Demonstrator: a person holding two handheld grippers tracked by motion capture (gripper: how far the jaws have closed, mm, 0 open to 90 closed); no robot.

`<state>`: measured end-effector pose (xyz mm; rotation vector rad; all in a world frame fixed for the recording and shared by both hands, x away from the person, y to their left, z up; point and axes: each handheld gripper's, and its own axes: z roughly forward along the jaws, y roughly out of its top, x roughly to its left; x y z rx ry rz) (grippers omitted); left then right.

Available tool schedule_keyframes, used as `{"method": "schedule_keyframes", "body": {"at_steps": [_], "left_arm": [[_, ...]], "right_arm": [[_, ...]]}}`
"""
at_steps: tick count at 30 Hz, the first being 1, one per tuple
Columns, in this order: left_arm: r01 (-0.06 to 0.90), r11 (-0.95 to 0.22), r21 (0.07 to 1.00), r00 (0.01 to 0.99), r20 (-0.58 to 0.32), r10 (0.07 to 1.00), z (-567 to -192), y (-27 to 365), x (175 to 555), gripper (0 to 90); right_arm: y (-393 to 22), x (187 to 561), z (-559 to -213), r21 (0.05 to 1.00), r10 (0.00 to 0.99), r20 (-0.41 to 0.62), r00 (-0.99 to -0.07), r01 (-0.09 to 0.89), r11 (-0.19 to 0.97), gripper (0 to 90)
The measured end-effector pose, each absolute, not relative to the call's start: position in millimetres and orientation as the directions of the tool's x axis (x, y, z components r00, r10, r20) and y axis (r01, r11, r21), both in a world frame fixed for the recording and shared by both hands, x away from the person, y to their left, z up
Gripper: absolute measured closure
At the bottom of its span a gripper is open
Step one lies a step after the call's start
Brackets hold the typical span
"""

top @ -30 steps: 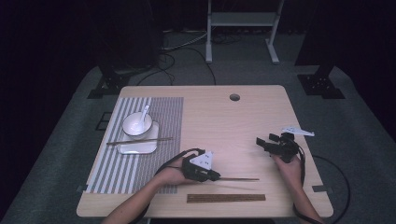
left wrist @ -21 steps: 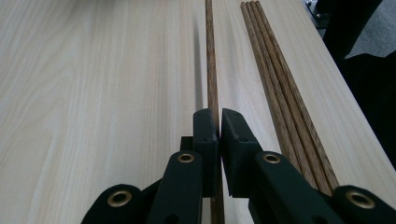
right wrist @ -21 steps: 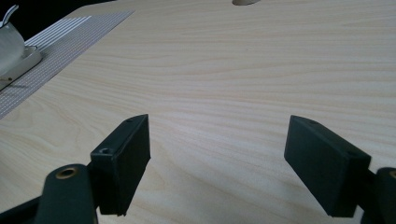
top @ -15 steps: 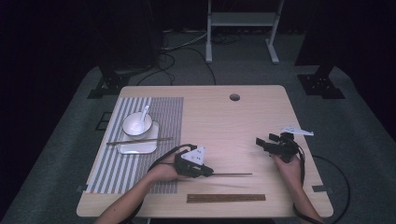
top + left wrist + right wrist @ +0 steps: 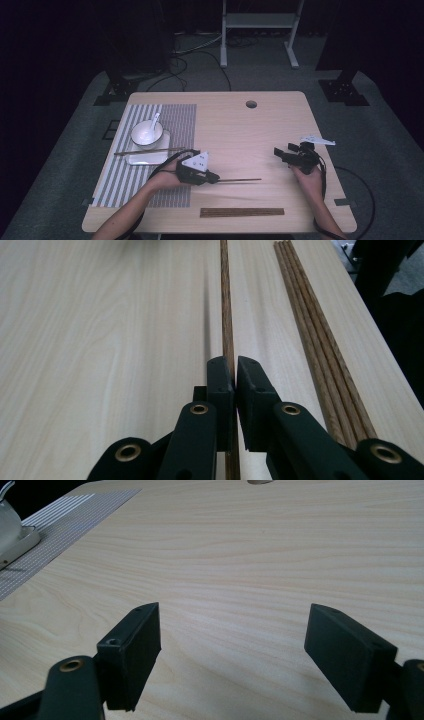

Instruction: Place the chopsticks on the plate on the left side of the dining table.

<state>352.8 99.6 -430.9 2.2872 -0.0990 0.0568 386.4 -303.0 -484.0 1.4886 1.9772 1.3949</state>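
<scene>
My left gripper [image 5: 216,177] is shut on one brown chopstick [image 5: 240,180], which juts rightward just over the table near its front. In the left gripper view the jaws [image 5: 235,362] pinch the chopstick [image 5: 226,300] near one end. A row of several more chopsticks [image 5: 242,212] lies side by side by the front edge, seen on the right [image 5: 310,325] in that view. My right gripper [image 5: 280,152] rests open at the table's right side, and in its own view nothing but bare wood lies between its jaws [image 5: 232,630].
A striped placemat [image 5: 175,120] covers the left of the table. On it stands a white bowl [image 5: 146,132] with a spoon [image 5: 155,119] on a white tray [image 5: 147,159], and a chopstick [image 5: 150,150] lies across the tray. A white paper scrap [image 5: 316,140] lies at the right edge.
My left gripper has carried the chopstick to the left, toward the placemat, and slightly upward. The right gripper has stayed where it was.
</scene>
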Motion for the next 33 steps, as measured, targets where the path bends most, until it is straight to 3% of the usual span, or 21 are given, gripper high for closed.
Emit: {"method": "schedule_keyframes", "body": {"at_steps": [33], "left_arm": [[-0.088,-0.664,0.743,0.995,0.098,-0.022,-415,133,361,84.7]], "right_arm": [[-303,387,-484,0.821,0.858,0.299,-0.417,0.571,-0.009,21.2]]}}
